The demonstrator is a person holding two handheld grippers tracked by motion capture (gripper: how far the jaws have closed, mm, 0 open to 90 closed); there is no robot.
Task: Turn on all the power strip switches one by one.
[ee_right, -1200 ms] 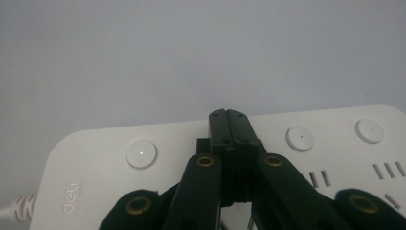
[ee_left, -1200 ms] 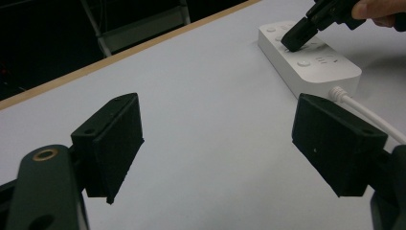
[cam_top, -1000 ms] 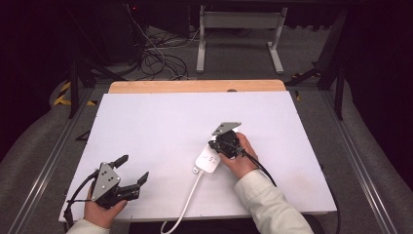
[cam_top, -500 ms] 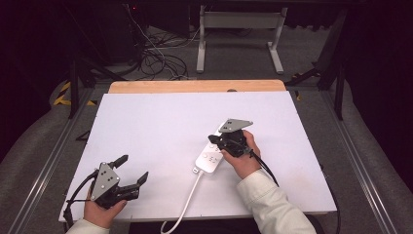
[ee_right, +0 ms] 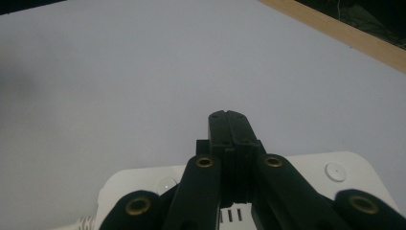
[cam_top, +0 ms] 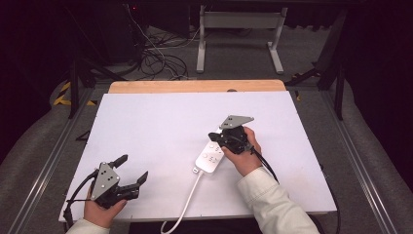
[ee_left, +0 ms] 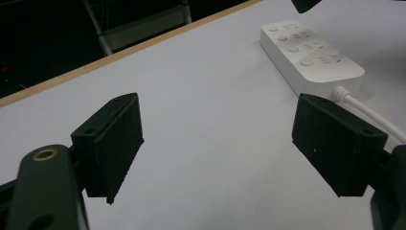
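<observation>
A white power strip (cam_top: 209, 157) with several buttons lies near the middle of the white table (cam_top: 160, 122), its white cable (cam_top: 187, 200) running off the near edge. My right gripper (cam_top: 215, 136) hovers over the strip's far end. In the right gripper view, the right gripper (ee_right: 229, 120) is shut, its jaws pressed together with nothing between them, and the power strip (ee_right: 335, 168) lies beneath them. My left gripper (cam_top: 132, 167) rests open at the table's near left corner. In the left gripper view, its (ee_left: 215, 143) jaws stand wide apart and the power strip (ee_left: 310, 51) lies ahead to the right.
A wooden strip (cam_top: 195, 86) runs along the table's far edge. Beyond it on the dark floor are a tangle of cables (cam_top: 160, 58) and a metal stand (cam_top: 238, 34). Metal rails (cam_top: 48, 161) flank the table.
My right gripper has drifted slightly away from me and to the right over the power strip. The left gripper has stayed still.
</observation>
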